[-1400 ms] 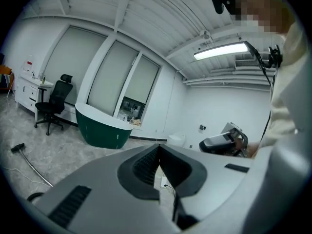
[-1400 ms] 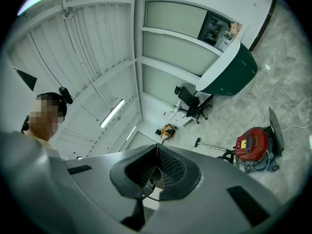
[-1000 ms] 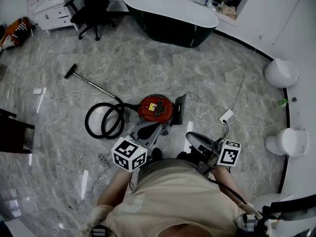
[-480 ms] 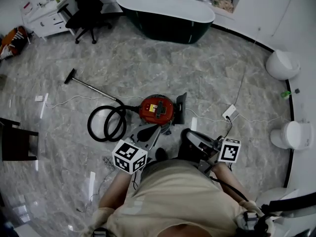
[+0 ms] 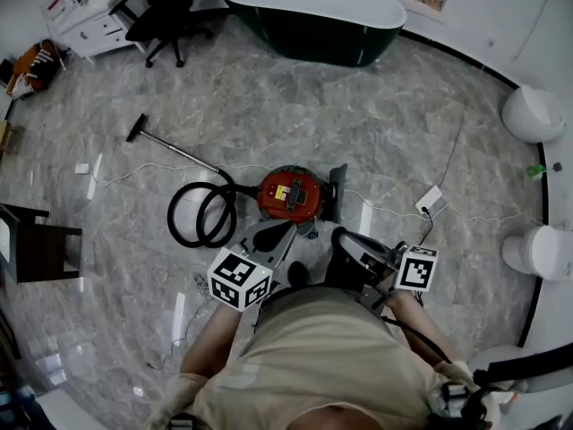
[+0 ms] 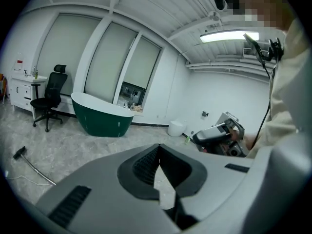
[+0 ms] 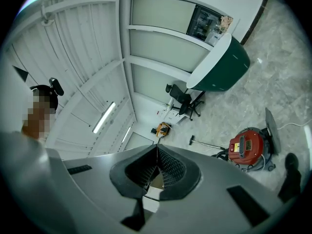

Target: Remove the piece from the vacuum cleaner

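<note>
The red vacuum cleaner sits on the marble floor, just ahead of the person. Its black hose coils to its left and runs into a metal wand with a floor nozzle. A dark flat panel stands on edge against the vacuum's right side. My left gripper hovers just short of the vacuum, shut and with nothing in it. My right gripper is held to the right of it, also shut and with nothing in it. The right gripper view shows the vacuum cleaner low on the right.
A dark green bathtub stands at the far side, with an office chair and a white cabinet to its left. A dark chair is at the left. Two white toilets line the right wall. A power strip with its cable lies right of the vacuum.
Both grippers have sunk a little in front of the person, jaws still shut. The head view has shifted slightly. The vacuum, hose and wand lie where they were.
</note>
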A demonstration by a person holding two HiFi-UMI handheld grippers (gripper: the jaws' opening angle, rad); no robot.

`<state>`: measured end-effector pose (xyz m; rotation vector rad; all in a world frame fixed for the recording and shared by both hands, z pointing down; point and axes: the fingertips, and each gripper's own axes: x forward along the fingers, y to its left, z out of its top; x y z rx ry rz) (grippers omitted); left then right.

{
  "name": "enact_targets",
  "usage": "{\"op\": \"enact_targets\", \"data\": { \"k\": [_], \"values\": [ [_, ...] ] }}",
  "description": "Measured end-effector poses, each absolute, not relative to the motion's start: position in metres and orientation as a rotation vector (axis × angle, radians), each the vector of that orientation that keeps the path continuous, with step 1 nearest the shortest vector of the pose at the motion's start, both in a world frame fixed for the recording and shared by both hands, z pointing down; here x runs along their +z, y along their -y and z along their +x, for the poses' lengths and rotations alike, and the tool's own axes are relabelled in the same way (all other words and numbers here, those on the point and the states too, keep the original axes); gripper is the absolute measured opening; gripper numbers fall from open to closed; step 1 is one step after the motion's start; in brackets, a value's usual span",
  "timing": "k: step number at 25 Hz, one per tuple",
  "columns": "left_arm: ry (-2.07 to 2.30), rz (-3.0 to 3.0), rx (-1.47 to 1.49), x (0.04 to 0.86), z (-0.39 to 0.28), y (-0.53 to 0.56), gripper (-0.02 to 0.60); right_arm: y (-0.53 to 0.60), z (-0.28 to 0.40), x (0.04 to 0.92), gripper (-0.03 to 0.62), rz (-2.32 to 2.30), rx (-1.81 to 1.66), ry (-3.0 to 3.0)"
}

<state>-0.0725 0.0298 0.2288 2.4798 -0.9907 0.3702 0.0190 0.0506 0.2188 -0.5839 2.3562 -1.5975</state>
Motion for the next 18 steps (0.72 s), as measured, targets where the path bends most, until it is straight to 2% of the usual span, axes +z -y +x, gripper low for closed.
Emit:
{"op": "enact_targets", "data": {
  "k": [18],
  "values": [
    [0.905,2.435,0.552,0.277,-0.050,-0.011,0.003,-0.040,0.027,0.287,0.002,-0.643,-1.774,-2.284]
  ]
}}
